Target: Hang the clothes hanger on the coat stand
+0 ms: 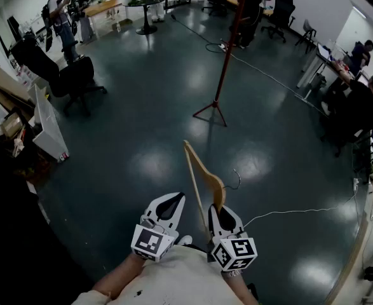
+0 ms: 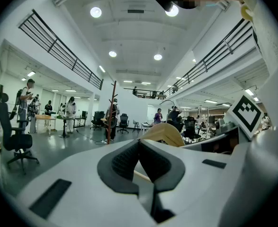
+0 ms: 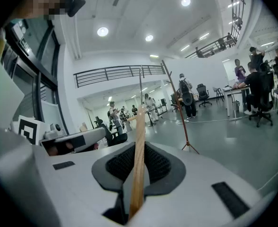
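One red coat stand point(image 1: 225, 62), its top lost among distant figures, is seen well apart. One wooden clothes hanger point(image 1: 202, 170), hook barely discernible, is clamped by the right hand-held gripper point(image 1: 220, 210). The left hand-held gripper point(image 1: 172, 202) is closed on nothing.

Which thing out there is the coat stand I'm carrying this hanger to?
Look across the dark floor straight ahead. The coat stand rises alone mid-room: a thin red pole on splayed feet, unlike the black office chairs nearby.
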Demonstrator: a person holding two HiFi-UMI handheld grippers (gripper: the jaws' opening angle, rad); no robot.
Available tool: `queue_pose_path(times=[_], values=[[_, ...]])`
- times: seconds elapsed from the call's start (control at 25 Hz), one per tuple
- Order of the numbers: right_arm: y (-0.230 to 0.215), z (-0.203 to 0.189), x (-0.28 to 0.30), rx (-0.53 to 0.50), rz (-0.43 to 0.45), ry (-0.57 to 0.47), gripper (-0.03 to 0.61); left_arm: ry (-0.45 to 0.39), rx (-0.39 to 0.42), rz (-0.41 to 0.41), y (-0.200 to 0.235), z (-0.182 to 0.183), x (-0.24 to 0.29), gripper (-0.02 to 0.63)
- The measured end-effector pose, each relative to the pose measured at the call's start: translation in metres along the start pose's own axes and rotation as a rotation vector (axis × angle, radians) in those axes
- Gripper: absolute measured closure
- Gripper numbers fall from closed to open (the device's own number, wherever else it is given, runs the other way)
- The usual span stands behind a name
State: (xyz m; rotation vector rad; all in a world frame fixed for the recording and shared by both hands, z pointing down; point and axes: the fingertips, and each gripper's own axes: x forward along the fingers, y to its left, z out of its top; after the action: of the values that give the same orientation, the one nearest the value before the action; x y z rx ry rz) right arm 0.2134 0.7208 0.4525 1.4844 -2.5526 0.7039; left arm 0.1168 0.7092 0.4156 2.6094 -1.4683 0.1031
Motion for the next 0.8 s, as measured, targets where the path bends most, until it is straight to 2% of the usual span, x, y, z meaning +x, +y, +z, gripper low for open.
queue_pose_path(times=[0.2, 0.4, 0.68, 0.8], values=[[-0.001, 0.010, 0.042, -0.014, -0.010, 0.018, 0.509, 0.011, 0.004, 0.049, 0.051, 0.000, 0.019, 0.601], [0.006, 0.025, 0.110, -0.006, -0.058, 0.019, 0.509, 0.017, -0.025, 0.032, 0.119, -0.004, 0.036, 0.601], [0.068, 0.041, 0.244, 0.065, -0.097, -0.009, 0.509, 0.023, 0.006, 0.004, 0.284, 0.011, 0.048, 0.601], [0.086, 0.051, 0.285, 0.070, -0.131, -0.028, 0.509, 0.005, 0.008, -0.015, 0.337, 0.021, 0.053, 0.601]])
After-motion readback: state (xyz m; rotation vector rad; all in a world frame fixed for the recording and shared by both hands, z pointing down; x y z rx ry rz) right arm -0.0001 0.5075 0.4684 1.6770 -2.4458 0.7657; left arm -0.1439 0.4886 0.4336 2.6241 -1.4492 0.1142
